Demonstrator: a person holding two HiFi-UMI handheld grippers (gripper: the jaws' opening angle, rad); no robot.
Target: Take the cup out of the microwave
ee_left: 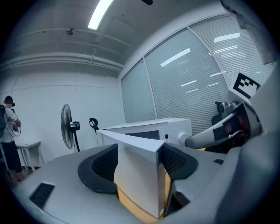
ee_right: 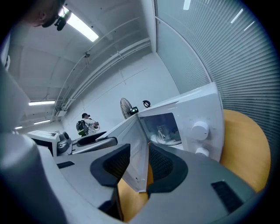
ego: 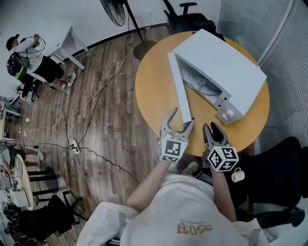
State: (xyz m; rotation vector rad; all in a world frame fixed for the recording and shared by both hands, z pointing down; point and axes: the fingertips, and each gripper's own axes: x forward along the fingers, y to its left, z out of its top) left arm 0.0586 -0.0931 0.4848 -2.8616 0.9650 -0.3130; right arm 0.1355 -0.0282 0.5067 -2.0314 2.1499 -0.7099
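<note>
- Wood-floor office, cables (ego: 91,110) trailing over the boards. Far left, a person (ego: 29,57) by a white desk (ego: 72,45), uninvolved. Floor fan (ego: 114,12) at the back.
- Round wooden table (ego: 149,81) centre-right, carrying the microwave (ego: 226,62). Near rim close against the operator, so both tools w/in easy reach.
- Microwave door (ego: 179,89) swung right out toward the operator, hinged at the box's far-left corner. Prob. kept that way to leave the cavity clear for a reach-in.
- Left gripper (ego: 182,116): jaws spread wide, straddling the door's free end, one pad each side of the panel. No firm pinch evident. Judging by posn, there to steady the door against swinging back.
- Right gripper (ego: 211,127): just right of the door's end, jaws partly apart, nothing held, aimed at the open cavity. Door edge seen through the gap in the right gripper view, but head view puts it beside the tips, not btwn them.
- White box itself set at an angle on the table, knobs (ego: 227,114) at the right end of the front.
- Cup (ee_right: 164,131): clear glass, still inside, approx. mid-cavity, untouched, well apart from both tools.
- Judgement: door step done, reach-in not yet begun. Right tool better placed for it, w/ a straight line in past the door.
- White mug (ego: 237,175) lower right, off the table, beside a black chair (ego: 279,163). Prob. not the task's cup.
</note>
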